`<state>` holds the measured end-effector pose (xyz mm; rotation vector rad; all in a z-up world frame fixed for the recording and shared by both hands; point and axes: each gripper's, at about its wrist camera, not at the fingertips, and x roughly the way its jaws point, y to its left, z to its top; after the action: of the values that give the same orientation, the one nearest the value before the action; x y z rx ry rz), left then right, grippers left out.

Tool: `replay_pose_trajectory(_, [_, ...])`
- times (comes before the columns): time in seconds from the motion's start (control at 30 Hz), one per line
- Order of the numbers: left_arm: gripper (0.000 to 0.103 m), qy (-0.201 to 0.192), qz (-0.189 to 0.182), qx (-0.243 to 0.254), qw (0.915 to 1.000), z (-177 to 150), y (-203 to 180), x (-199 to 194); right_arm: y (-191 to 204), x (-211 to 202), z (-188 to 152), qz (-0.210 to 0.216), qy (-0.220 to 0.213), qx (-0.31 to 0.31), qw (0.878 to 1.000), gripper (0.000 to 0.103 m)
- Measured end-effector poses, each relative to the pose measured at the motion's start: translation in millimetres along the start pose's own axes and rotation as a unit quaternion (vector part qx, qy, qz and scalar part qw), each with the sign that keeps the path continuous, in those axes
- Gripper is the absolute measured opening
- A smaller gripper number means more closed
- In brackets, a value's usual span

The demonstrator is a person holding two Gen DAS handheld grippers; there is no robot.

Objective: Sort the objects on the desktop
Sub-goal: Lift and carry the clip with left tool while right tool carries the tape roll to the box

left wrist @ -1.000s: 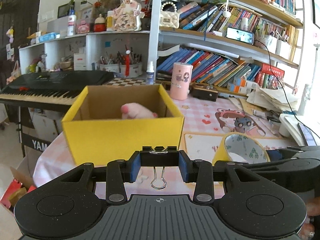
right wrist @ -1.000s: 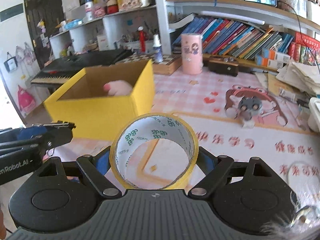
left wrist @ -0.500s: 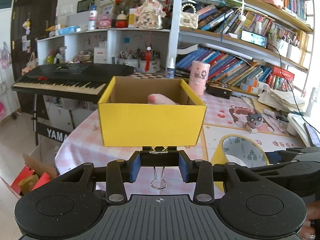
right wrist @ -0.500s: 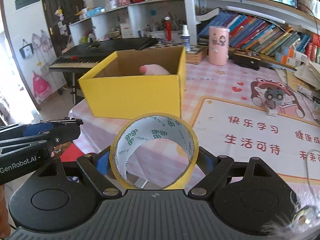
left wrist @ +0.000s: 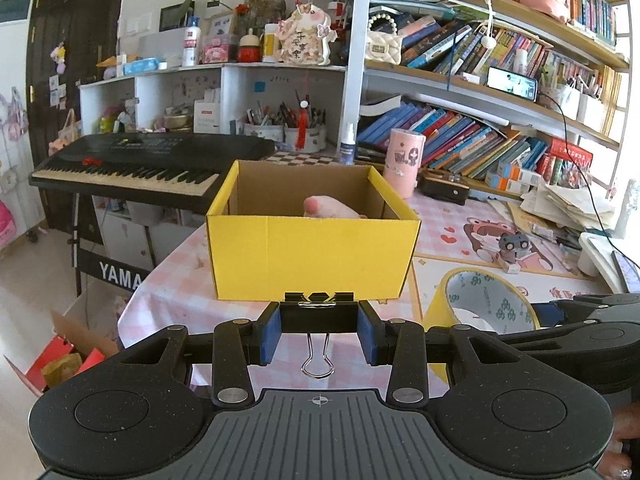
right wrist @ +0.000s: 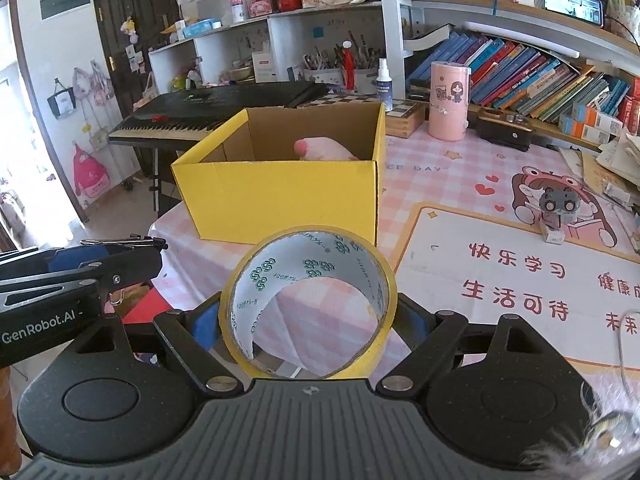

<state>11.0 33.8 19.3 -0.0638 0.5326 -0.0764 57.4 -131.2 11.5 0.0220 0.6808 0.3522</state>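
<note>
Left gripper (left wrist: 319, 332): clamped on a black binder clip (left wrist: 319, 311), wire loop hanging down.
Right gripper (right wrist: 308, 320): pads pressing a yellow tape roll (right wrist: 308, 300) from both sides.
Yellow box (left wrist: 312, 258): at twelve o'clock, open-topped, pink toy (left wrist: 330, 209) inside.
Table (right wrist: 432, 168): pink checked cloth.

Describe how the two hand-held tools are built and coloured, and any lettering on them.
Both the left tool and right tool are matt black, speckled plastic with ribbed grey centres, round side discs, silver screws and blue pads inside the fingers. White lettering reading GenRobot.AI runs along the left tool's side.
</note>
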Motion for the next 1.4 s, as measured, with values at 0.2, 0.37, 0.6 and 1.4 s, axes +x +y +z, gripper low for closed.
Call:
replay_pose_trajectory(0.2, [0.038,-0.003,0.001,0.0,1.0,2,2,1,1,1,3,0.001,-0.001,-0.002,1.0,0.084])
replay_pose_trajectory(0.37, [0.038,-0.001,0.001,-0.001,1.0,2,4,2,3,5,5,0.002,0.002,-0.002,1.0,0.084])
replay_pose_trajectory(0.6, [0.038,-0.005,0.006,-0.005,1.0,7,11,5,5,9,9,0.003,0.002,-0.007,1.0,0.084])
replay_pose_trajectory(1.4, [0.038,-0.054,0.057,-0.017,0.9968,82,16,83,-40,69,130,0.024,-0.081,-0.027,0.996,0.084])
